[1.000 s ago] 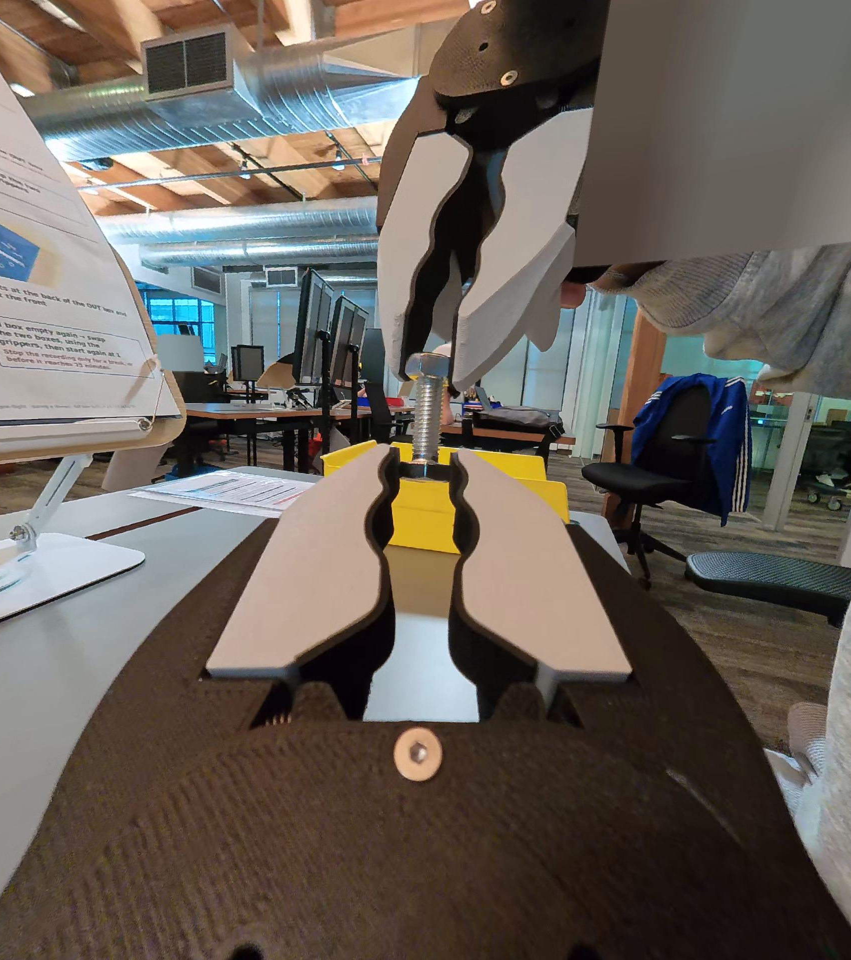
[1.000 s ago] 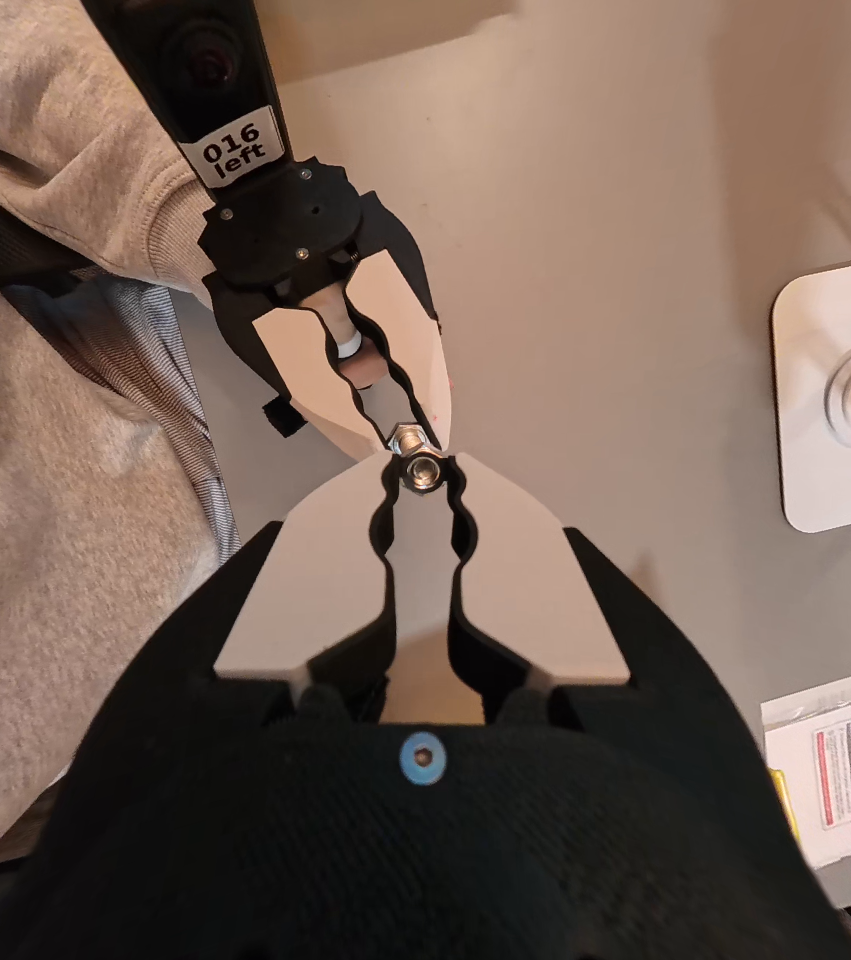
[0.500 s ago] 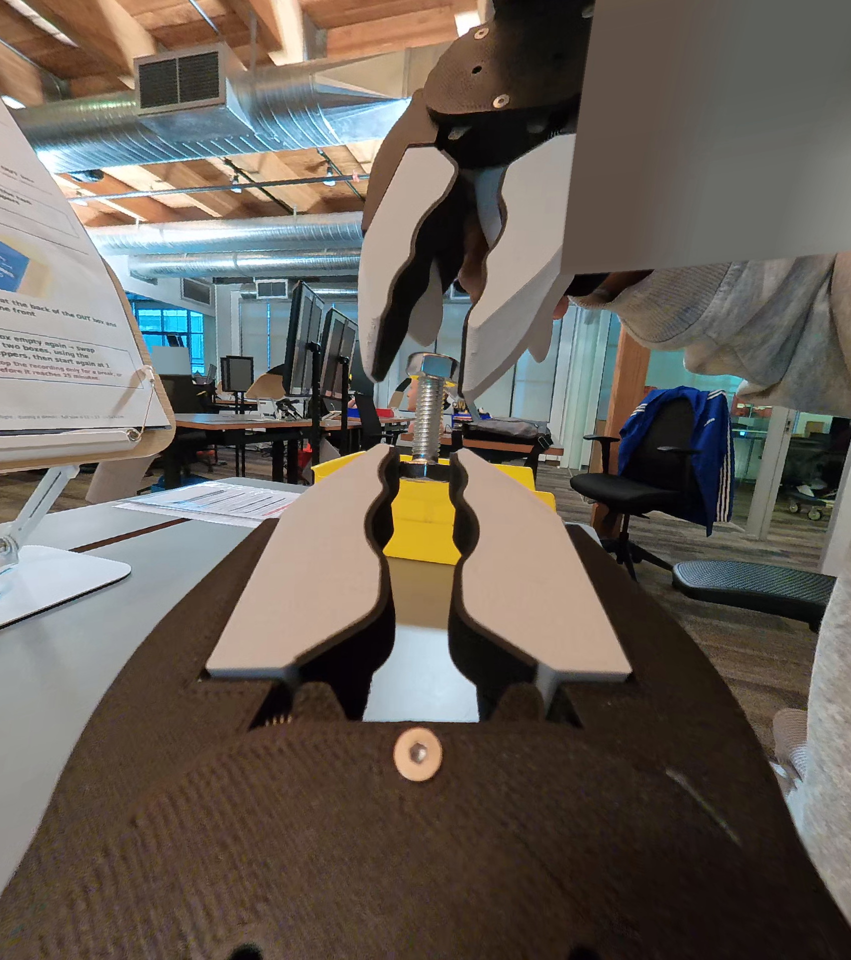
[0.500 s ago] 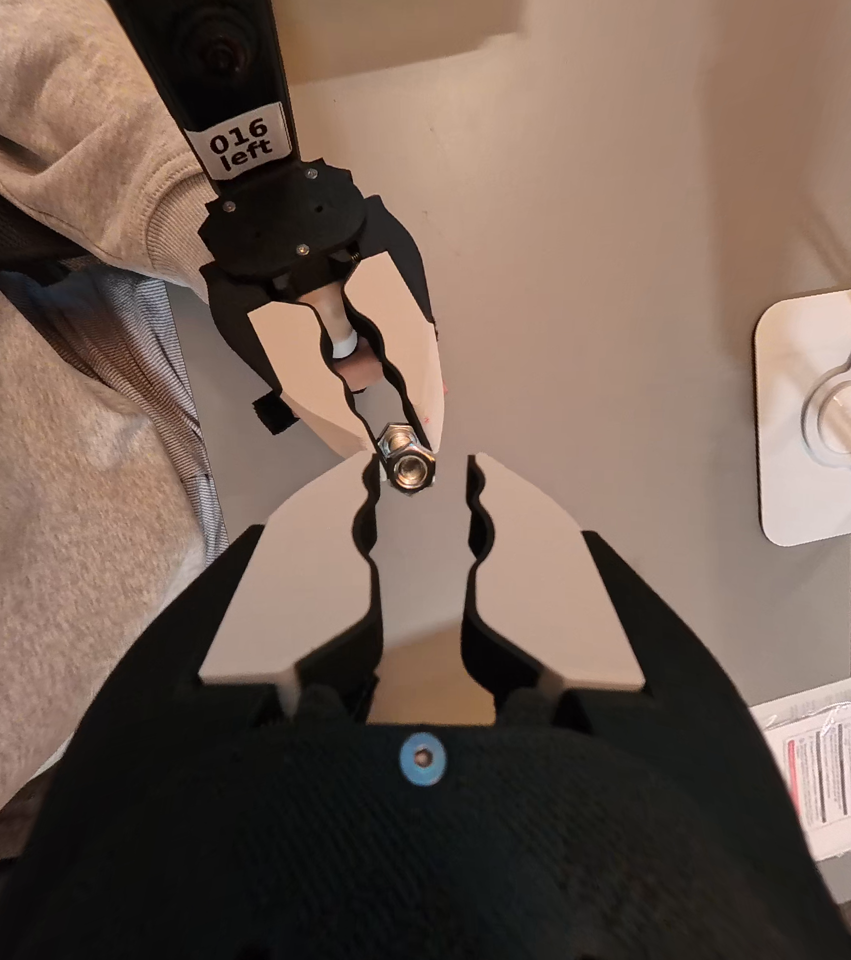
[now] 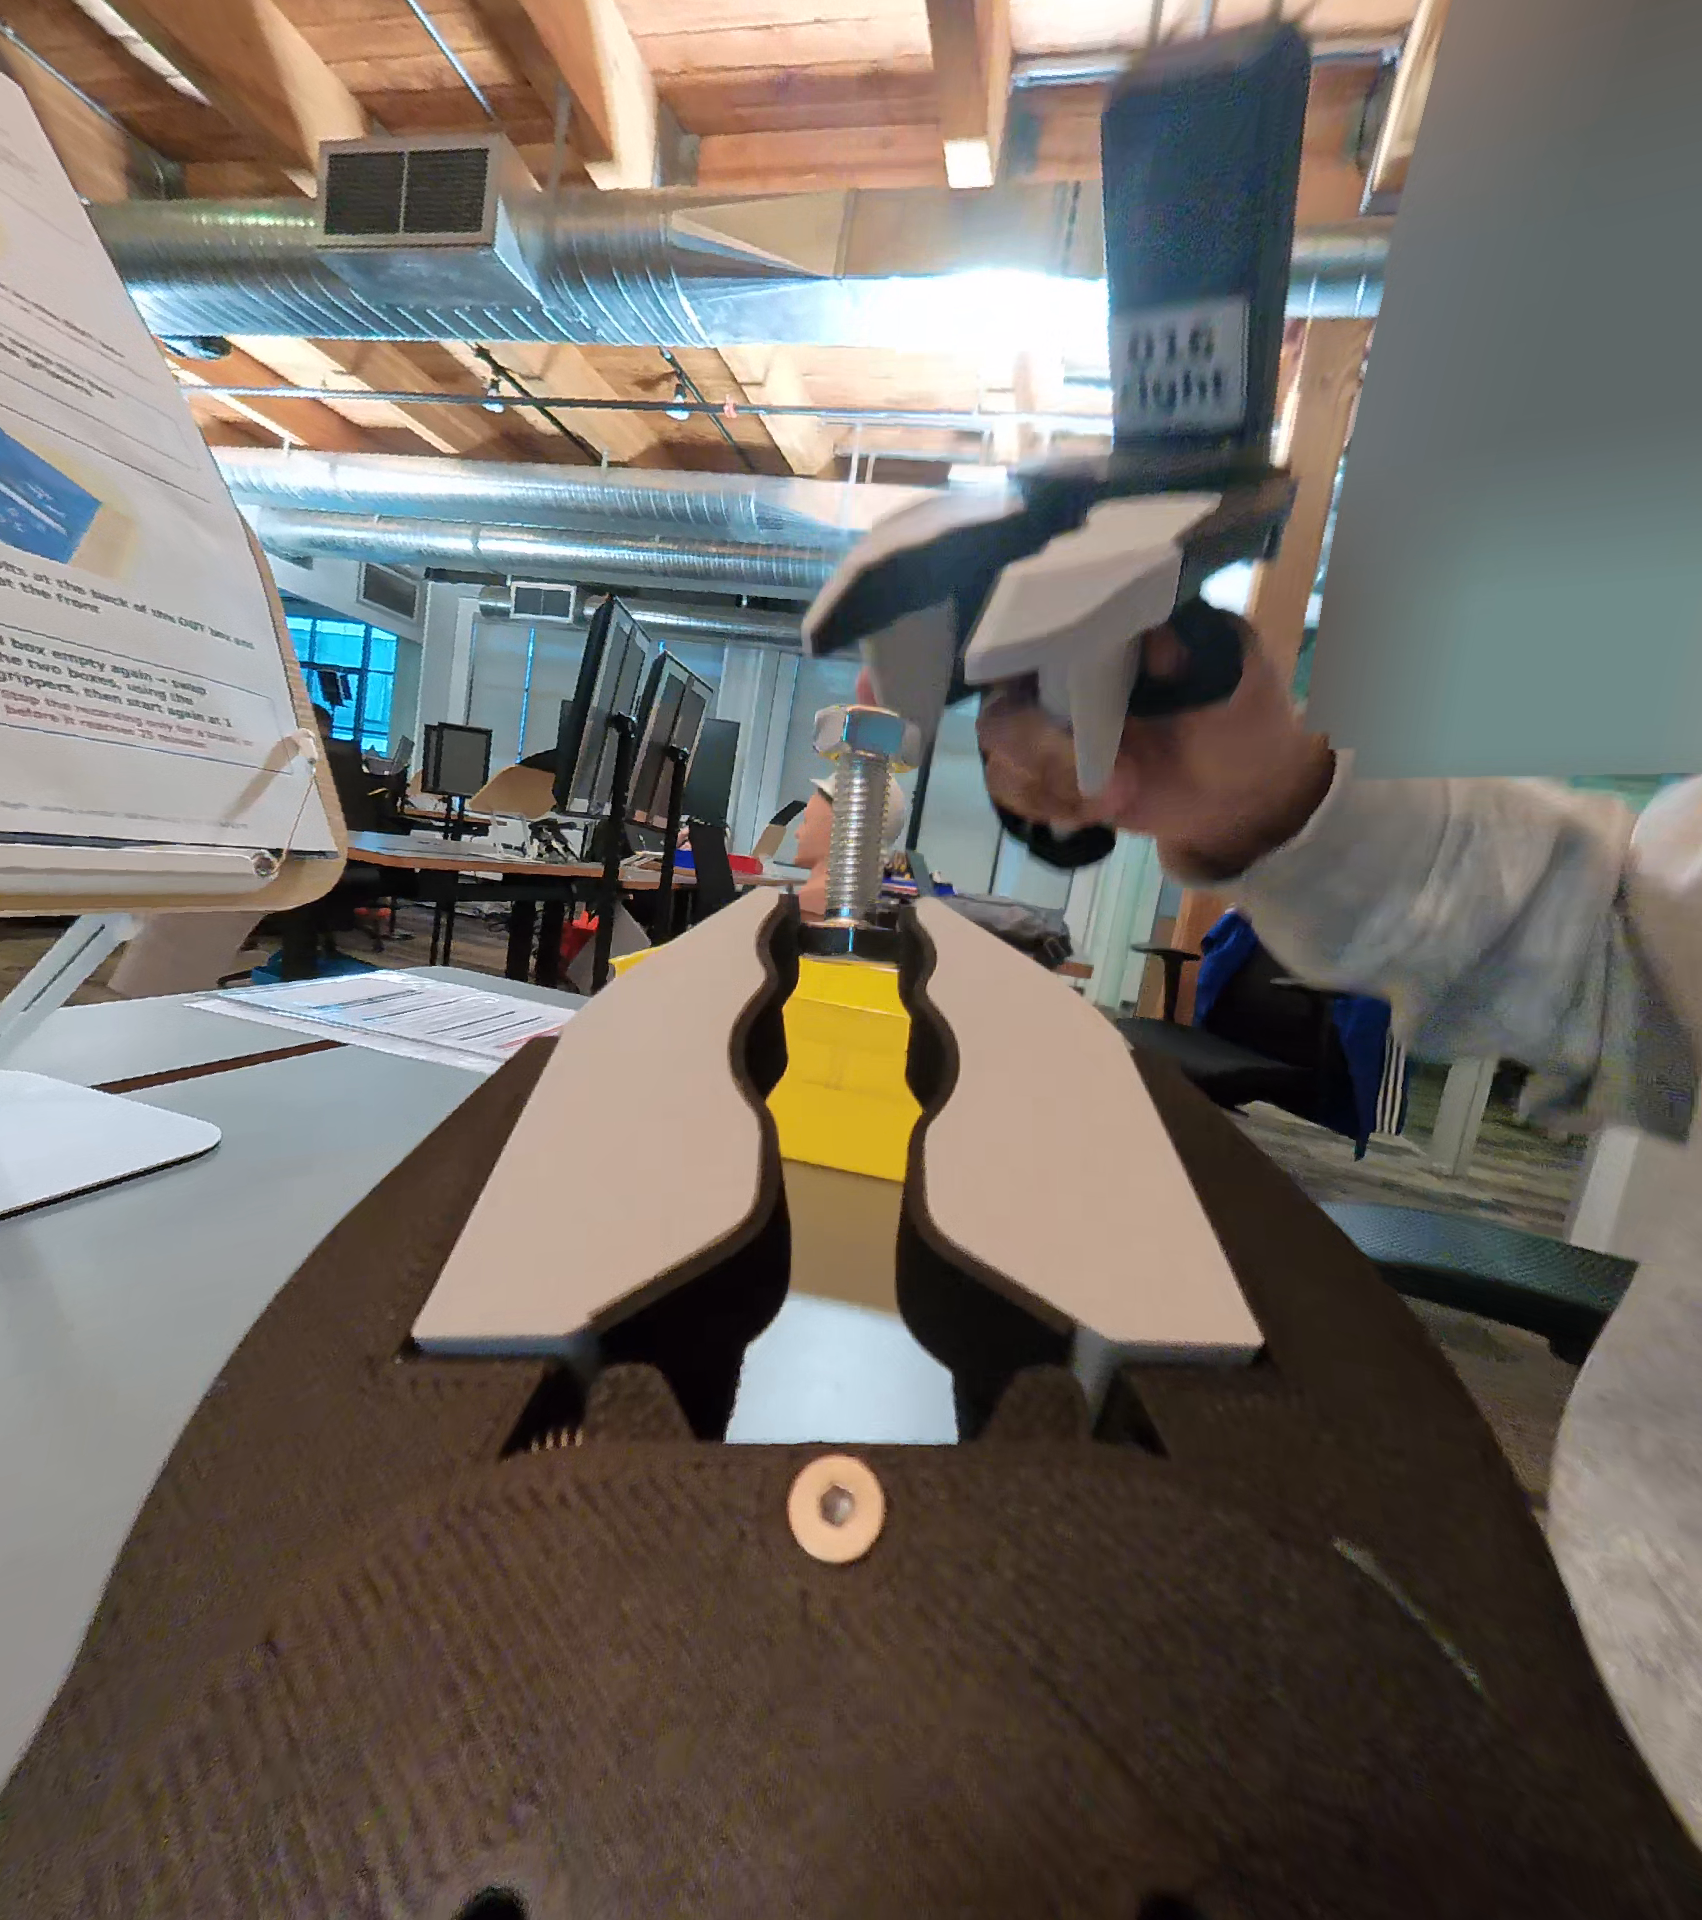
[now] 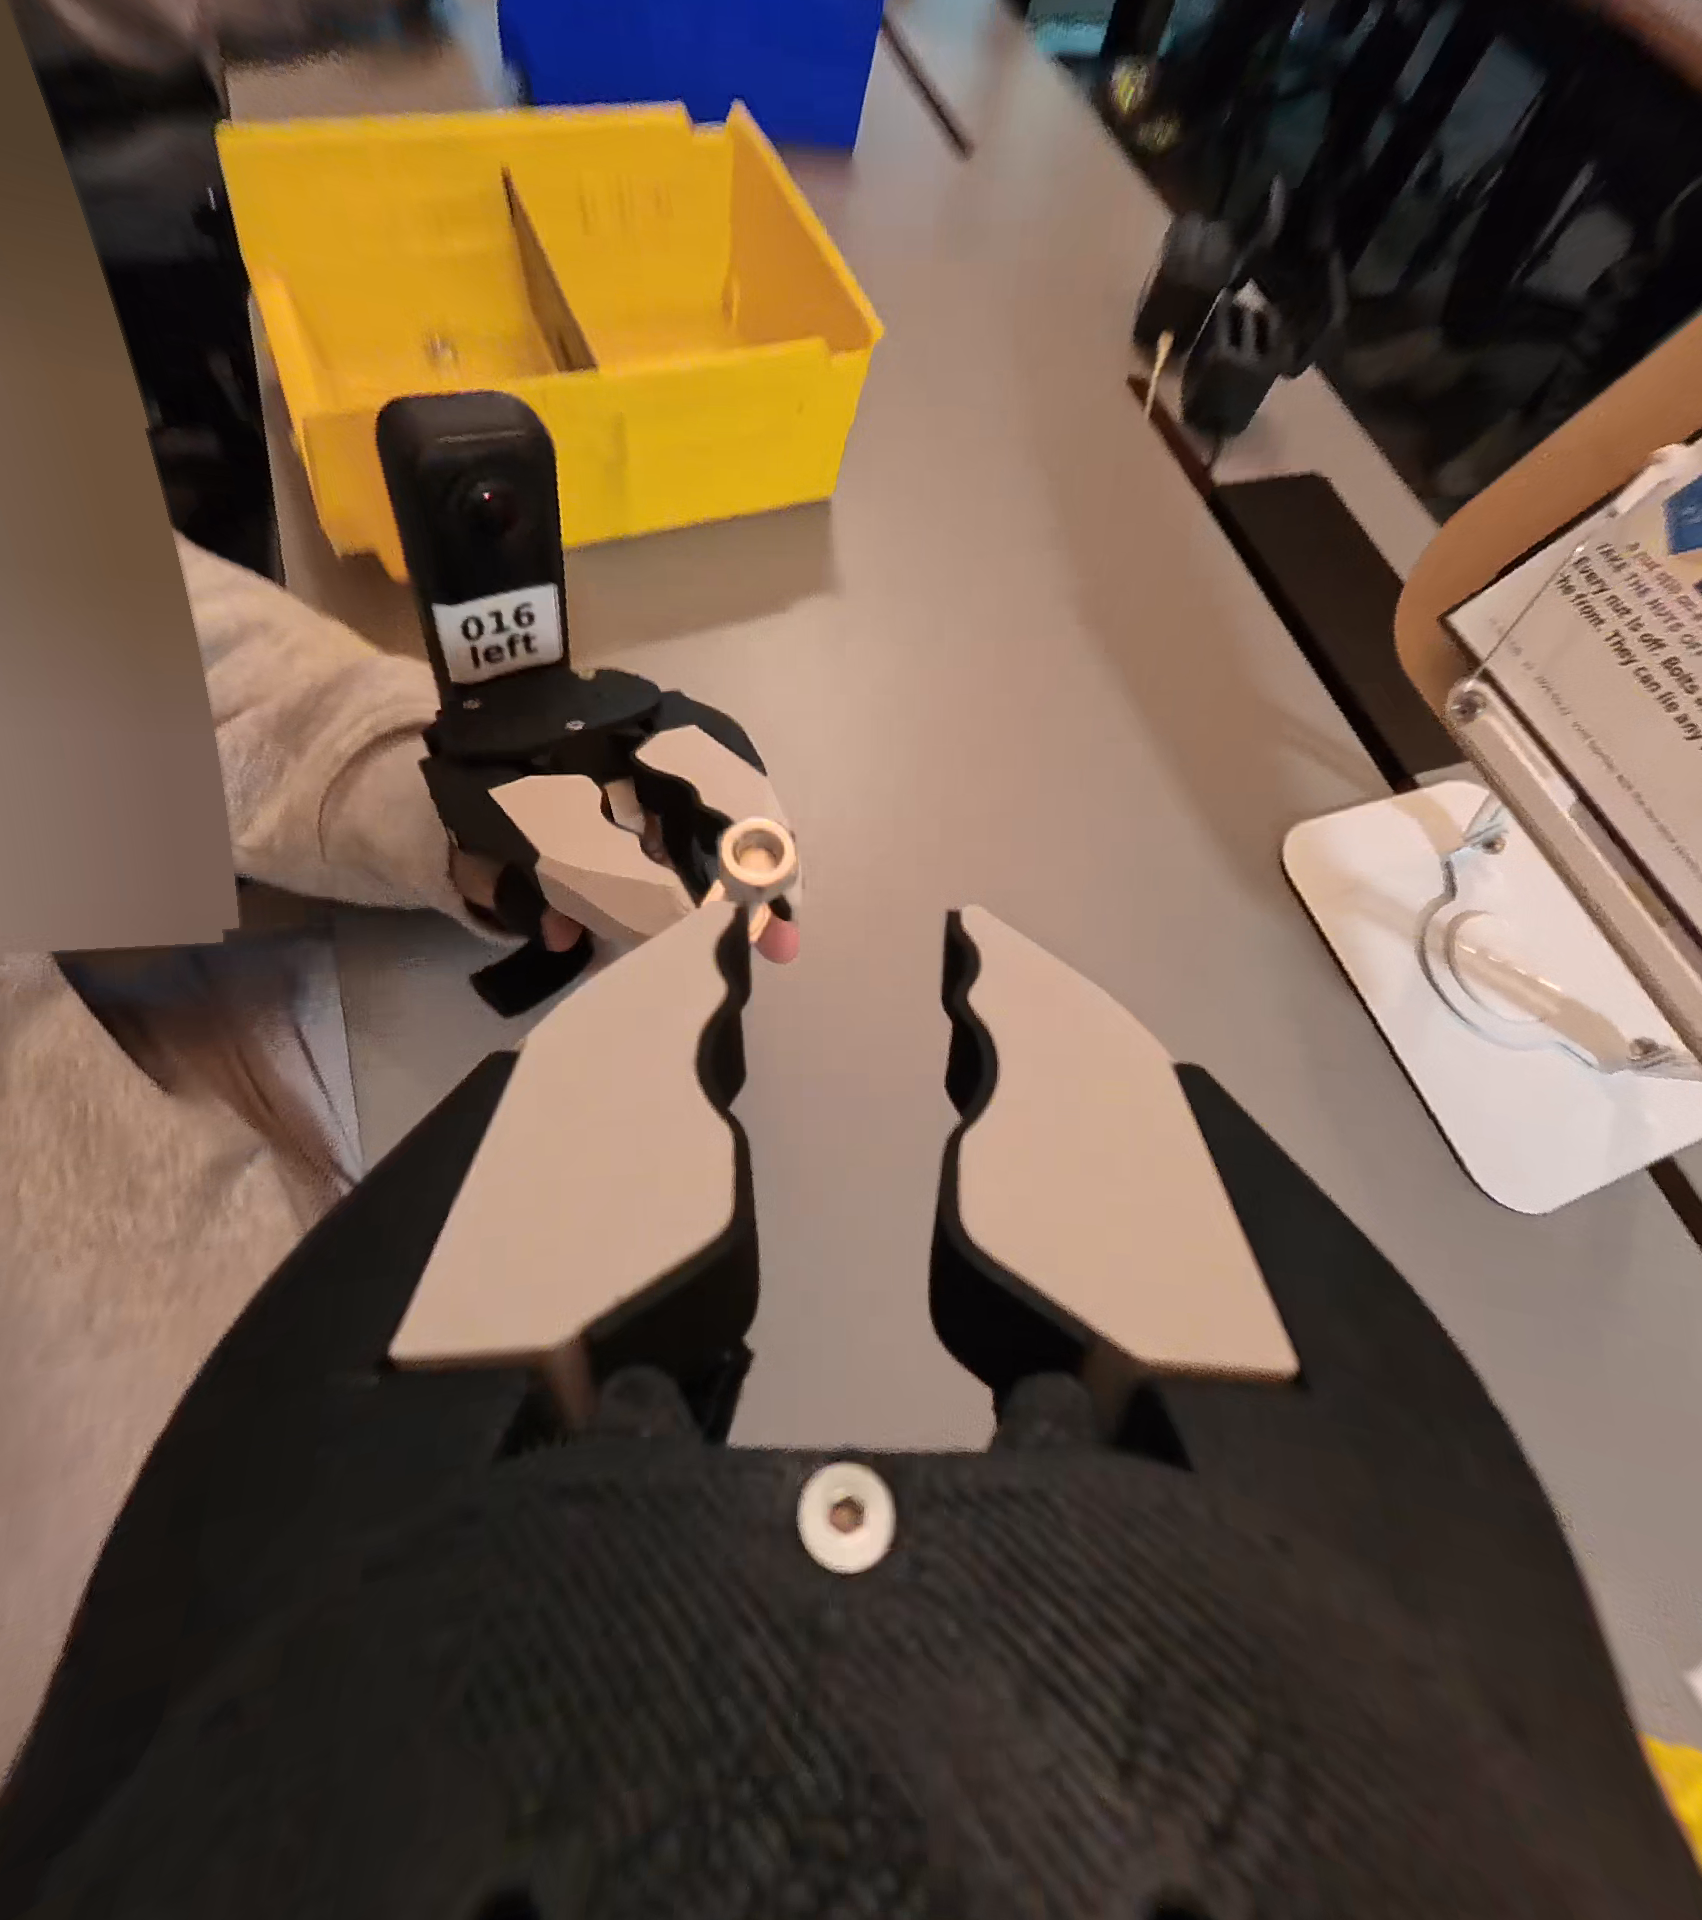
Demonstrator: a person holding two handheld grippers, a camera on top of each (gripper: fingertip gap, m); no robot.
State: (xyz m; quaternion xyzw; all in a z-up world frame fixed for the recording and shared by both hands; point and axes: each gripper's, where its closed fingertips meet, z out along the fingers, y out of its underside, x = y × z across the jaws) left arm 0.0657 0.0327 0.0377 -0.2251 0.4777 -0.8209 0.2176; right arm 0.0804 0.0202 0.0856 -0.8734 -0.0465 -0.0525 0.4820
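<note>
Bolt (image 5: 855, 831): bright steel, threaded, clamped at its lower end in the left gripper (image 5: 852, 920) and standing upright off the fingertips. Capped at the upper end by a hex piece with a round recess, probably a nut (image 6: 756, 850). Held in the air above the grey table (image 6: 982, 675), between the near edge and the yellow bin (image 6: 598, 447) toward the far edge.

Likely rigid and dense for its bulk, with nothing to crush or bend. Probably slick on the plated flats, with better bite on the thread. Best taken across opposite flats of the hex, or square across the shank, since a grip on corners would tend to roll.

Left gripper: level, pointing away from the person, jaws drawn in tight on the bolt's lower end, wavy inner edges nearly meeting. Gripped from behind by a hand in a pale sleeve, with one fingertip showing under the tips.

Right gripper (image 6: 842, 935): jaws spread wide, nothing between them. Higher than the left, tilted down toward the table, left fingertip just beside the hex end but not visibly touching. Blurred in the left wrist view (image 5: 930, 665), up and to the right of the hex end.
</note>
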